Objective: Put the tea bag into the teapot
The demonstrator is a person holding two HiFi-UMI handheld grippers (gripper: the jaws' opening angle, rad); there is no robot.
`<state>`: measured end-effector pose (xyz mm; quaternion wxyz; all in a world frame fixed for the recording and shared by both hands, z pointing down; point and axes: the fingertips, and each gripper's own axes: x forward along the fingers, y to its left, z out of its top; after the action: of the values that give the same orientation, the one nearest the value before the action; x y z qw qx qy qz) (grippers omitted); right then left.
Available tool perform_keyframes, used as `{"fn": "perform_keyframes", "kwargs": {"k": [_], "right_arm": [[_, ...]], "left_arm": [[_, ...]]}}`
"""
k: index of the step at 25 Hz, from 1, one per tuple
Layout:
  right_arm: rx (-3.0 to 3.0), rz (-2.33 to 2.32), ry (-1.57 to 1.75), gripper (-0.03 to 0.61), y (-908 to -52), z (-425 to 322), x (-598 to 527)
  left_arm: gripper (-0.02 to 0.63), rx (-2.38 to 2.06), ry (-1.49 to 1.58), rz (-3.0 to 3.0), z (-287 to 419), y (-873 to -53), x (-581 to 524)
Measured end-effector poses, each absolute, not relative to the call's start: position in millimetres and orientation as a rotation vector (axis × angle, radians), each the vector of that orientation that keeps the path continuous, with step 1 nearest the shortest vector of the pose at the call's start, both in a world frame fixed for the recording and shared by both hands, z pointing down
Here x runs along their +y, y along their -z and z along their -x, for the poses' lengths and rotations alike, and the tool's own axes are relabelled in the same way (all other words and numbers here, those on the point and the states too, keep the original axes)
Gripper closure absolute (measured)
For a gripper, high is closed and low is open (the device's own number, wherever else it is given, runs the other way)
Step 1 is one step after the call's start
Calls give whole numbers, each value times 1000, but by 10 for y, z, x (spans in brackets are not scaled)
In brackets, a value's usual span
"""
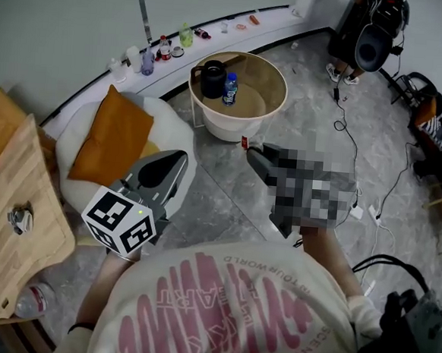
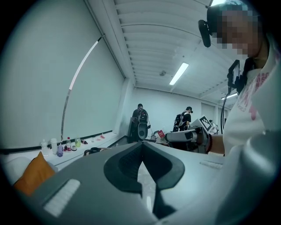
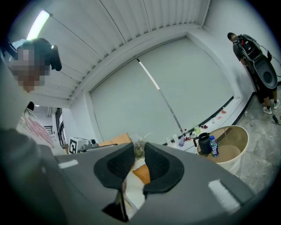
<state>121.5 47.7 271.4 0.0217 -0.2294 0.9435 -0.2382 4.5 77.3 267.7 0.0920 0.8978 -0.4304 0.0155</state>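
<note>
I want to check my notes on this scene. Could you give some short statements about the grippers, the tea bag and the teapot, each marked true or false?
1. The right gripper grips the tea bag. True.
2. The teapot stands on the floor. False: it stands on the round table, beside a water bottle.
3. The left gripper has its jaws wide apart. False: they are together, with nothing between them.
4. An orange cushion lies on the white seat. True.
</note>
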Motion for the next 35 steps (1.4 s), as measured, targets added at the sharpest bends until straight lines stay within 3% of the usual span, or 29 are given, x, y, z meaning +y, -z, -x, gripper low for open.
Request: {"fn": "perform_keyframes", "kwargs": {"k": [22,30,35], "right_arm": [[2847,713,809,505,-2967,-1274,232],[2819,807,798,505,-2934,-1358,-228],[2801,848,826,505,-2985,-1301,-636]], "left_arm": [[594,-1262,-103,-2590,-12,-2988,588],[594,-1206,66,-2541,118,-2802,-51],[594,-1220,-34,-2598,212,-2883,-509]]}}
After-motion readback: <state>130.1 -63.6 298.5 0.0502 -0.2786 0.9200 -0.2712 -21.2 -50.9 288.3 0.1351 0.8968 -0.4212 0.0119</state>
